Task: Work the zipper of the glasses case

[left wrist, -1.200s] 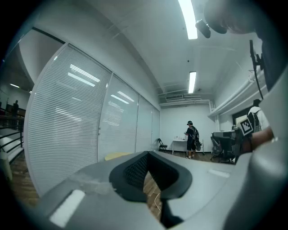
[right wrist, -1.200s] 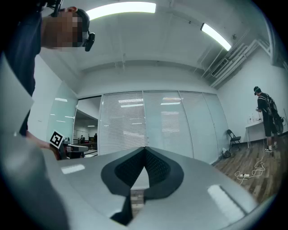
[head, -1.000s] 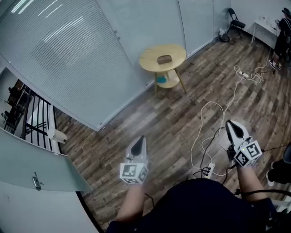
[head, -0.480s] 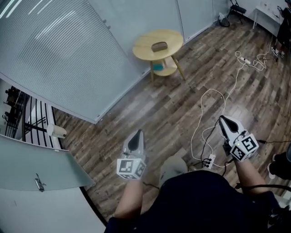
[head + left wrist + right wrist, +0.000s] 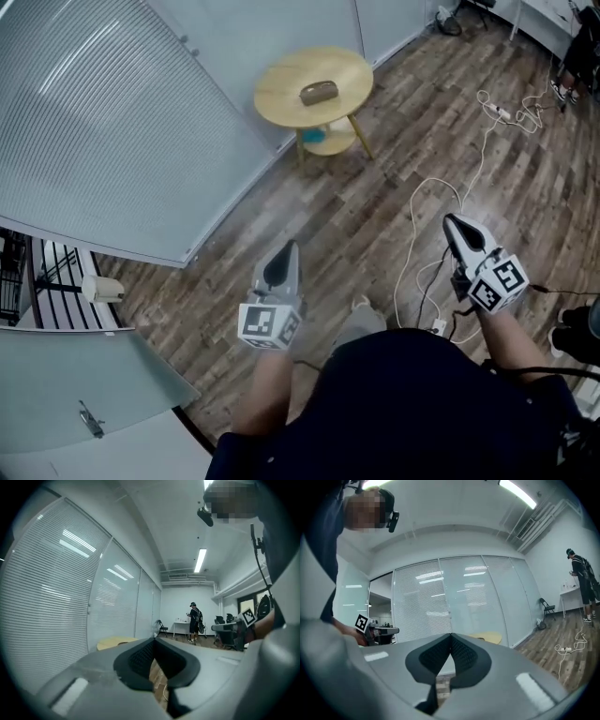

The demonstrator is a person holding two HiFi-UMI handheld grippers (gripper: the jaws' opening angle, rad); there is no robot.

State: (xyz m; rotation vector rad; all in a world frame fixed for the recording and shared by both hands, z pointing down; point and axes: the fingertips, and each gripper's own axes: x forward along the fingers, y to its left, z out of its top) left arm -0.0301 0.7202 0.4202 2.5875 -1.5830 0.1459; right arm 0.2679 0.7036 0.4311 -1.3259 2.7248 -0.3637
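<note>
We stand on a brown wood floor (image 5: 375, 202) in an office room. A round yellow worktop (image 5: 277, 89) stands by a glass wall with white blinds (image 5: 103, 122). The glasses case (image 5: 319, 92), small and brown, lies on top of the worktop, well away from both claws. A blue thing (image 5: 313, 136) sits on the shelf (image 5: 339, 159) under it. A white cable (image 5: 419, 246) winds over the floor to a plug strip (image 5: 436, 328) close by us. Far off, a person (image 5: 581, 581) in dark clothes stands at a white desk (image 5: 568, 591). Our left claw (image 5: 292, 246) is shut tight with nothing in it. Our right claw (image 5: 448, 220) is shut tight and holds nothing too. Each claw has a cube (image 5: 269, 325) with black and white square marks.
</note>
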